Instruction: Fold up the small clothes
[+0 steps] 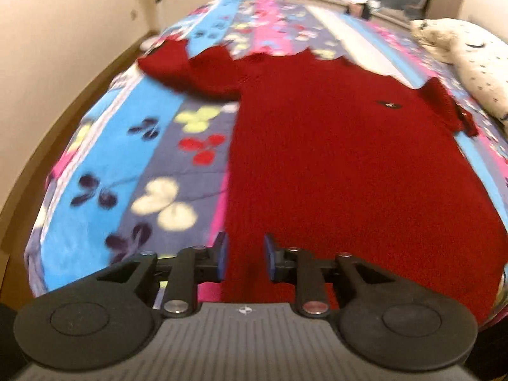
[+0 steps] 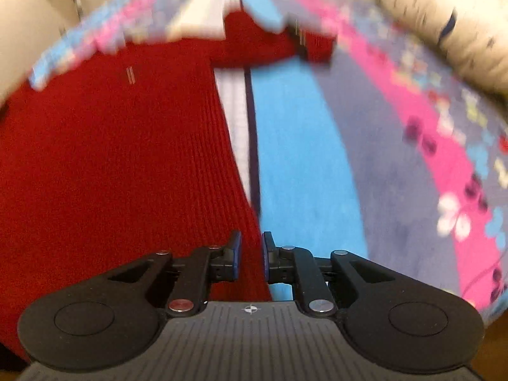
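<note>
Red knit sweater (image 1: 333, 146) flat on blanket (image 1: 152, 146): soft, limp, grippy. My left gripper (image 1: 244, 257) and right gripper (image 2: 250, 258), both parted and empty, should pinch its hem corners.

Motion blur smears the pillow (image 2: 444, 31) and far sweater (image 2: 111, 158) sleeve.

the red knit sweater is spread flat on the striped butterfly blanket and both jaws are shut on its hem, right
Not quite. The red knit sweater does lie flat on the striped butterfly blanket, but both wrist views show the left gripper and right gripper with jaws open, gripping nothing.
</note>
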`<state>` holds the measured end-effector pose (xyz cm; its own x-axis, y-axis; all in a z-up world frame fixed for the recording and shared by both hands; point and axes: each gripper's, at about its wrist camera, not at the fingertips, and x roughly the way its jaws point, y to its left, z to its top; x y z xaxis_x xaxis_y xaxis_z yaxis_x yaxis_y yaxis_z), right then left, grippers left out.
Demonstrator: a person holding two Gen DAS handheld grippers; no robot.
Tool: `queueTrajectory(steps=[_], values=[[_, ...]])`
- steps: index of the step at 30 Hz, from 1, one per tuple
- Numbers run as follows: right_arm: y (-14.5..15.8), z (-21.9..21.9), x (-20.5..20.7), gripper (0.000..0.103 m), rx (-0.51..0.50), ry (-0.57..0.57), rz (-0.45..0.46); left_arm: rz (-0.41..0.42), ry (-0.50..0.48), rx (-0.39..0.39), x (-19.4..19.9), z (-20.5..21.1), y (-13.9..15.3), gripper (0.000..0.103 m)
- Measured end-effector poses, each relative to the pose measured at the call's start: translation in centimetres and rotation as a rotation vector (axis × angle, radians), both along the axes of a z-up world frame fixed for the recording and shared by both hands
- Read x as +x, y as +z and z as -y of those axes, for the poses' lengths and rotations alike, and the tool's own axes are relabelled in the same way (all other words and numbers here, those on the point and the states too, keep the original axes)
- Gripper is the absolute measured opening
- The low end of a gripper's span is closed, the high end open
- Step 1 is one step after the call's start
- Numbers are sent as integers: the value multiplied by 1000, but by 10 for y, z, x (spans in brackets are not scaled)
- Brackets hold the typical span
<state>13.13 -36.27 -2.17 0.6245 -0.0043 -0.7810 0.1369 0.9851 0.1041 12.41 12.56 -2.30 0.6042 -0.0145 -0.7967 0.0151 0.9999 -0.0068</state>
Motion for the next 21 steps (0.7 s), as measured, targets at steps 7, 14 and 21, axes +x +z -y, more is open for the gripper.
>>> queueTrajectory(steps=[7, 14, 21], values=[[-44, -40, 32, 54, 72, 200, -255, -277, -46, -17, 16, 27, -46, 32], [-8, -43, 36, 55, 96, 167, -58, -41, -15, -36, 4, 40, -10, 63], [7, -53, 38, 55, 104, 136, 92, 183, -6, -20, 11, 52, 29, 83]])
